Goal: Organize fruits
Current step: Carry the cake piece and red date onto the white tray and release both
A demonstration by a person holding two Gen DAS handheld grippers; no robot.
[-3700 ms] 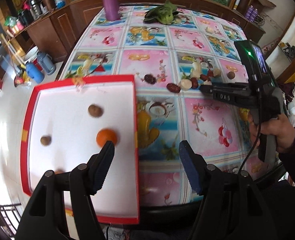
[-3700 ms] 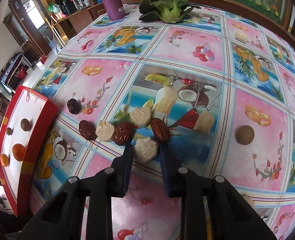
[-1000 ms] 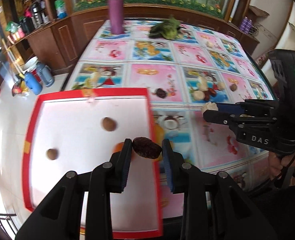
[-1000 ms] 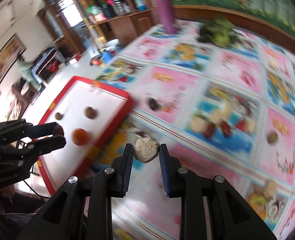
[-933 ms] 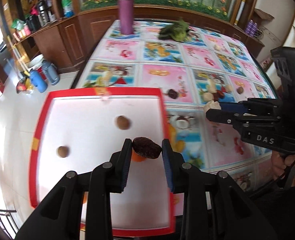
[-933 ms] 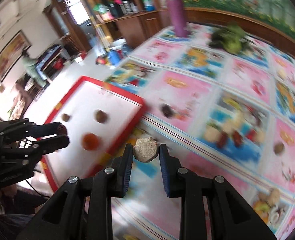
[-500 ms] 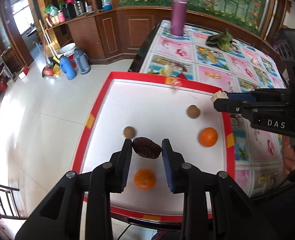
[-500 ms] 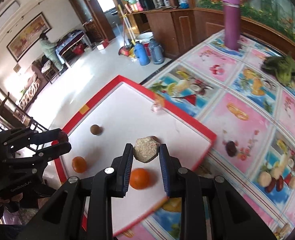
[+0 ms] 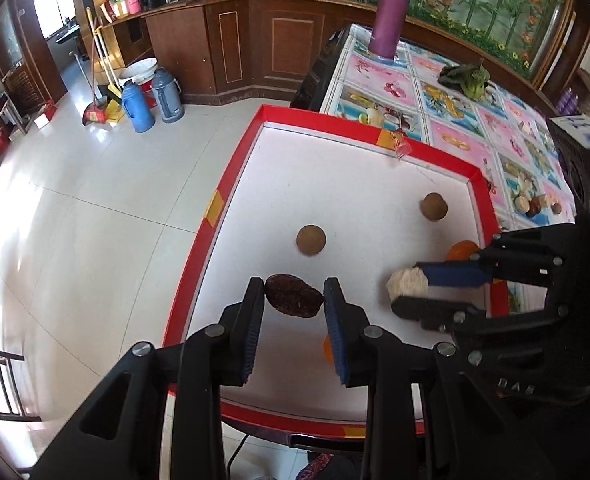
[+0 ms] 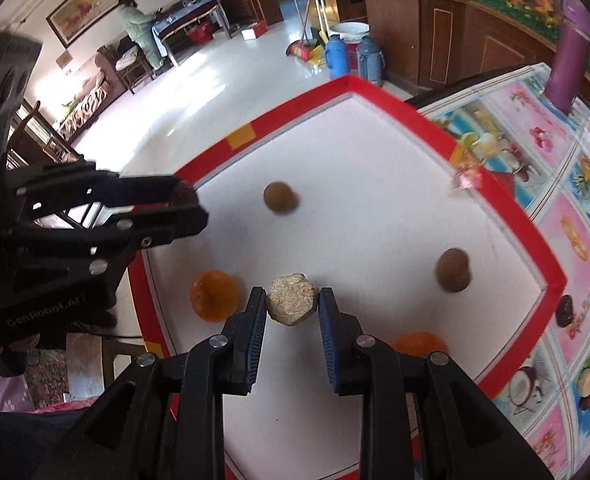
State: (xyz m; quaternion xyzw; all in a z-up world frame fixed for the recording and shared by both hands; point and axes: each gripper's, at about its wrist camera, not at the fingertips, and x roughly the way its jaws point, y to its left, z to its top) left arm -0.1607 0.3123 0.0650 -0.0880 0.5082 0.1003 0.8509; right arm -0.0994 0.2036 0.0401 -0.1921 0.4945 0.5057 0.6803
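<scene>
1. Dried date (image 9: 293, 296): clenched between the left gripper (image 9: 293, 300) fingers, above the red-rimmed white tray (image 9: 231, 184).
2. Beige cake piece (image 10: 291, 304): clamped in the right gripper (image 10: 291, 312), likewise over the tray.
3. Tray floor: two oranges (image 10: 214, 296), two brown longans (image 10: 279, 197).
4. Beyond: fruit-print tablecloth (image 9: 447, 104), purple flask (image 9: 387, 24).

Left tongs (image 9: 293, 294) – dark date (image 9: 293, 296) clamped

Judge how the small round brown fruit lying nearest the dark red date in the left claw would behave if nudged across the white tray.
The round brown fruit looks almost spherical, so it would probably roll readily. The tray floor appears smooth and flat, so little would slow it until the raised red rim. It looks small and likely light.
</scene>
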